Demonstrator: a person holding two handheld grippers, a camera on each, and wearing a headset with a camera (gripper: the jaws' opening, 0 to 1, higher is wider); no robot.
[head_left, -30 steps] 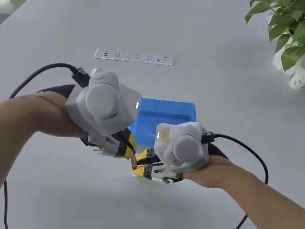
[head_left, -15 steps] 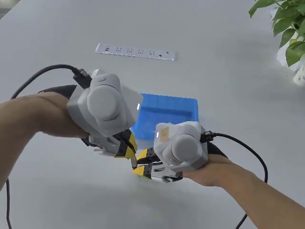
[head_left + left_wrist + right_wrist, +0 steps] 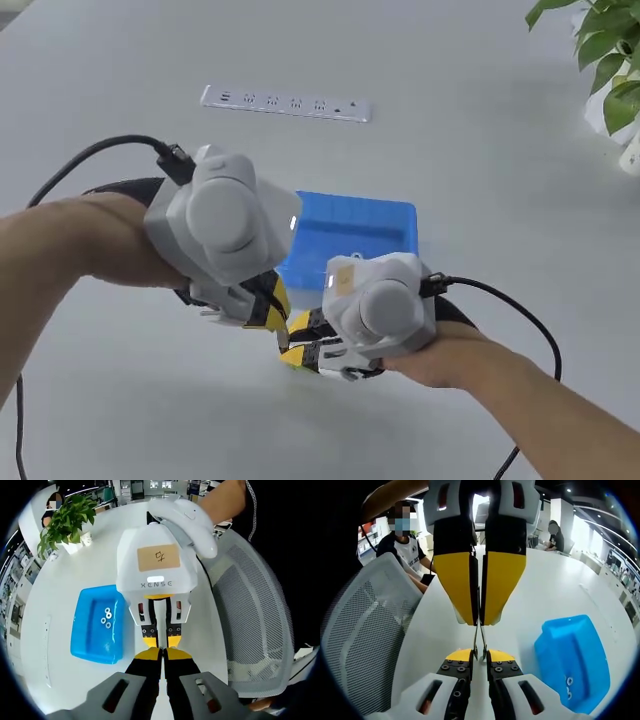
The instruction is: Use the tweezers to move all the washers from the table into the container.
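The two grippers meet tip to tip just in front of the blue container (image 3: 350, 232). My left gripper (image 3: 279, 316) is shut on the thin metal tweezers (image 3: 479, 632), which stick out from its yellow jaws. My right gripper (image 3: 479, 656) faces it and is closed around the tweezers' free end. In the left gripper view my left gripper (image 3: 162, 652) shows its jaws pressed together, with the right gripper (image 3: 161, 641) straight ahead. Three washers (image 3: 106, 618) lie inside the blue container (image 3: 85, 630). The tweezers' tips are hidden between the jaws.
A white power strip (image 3: 285, 103) lies at the back of the grey table. A potted plant (image 3: 608, 60) stands at the far right edge. Cables trail from both grippers. A mesh office chair (image 3: 250, 610) stands beside the table, and people sit further off.
The head camera has shifted a little. Both grippers stay joined at the tweezers in the same spot beside the container.
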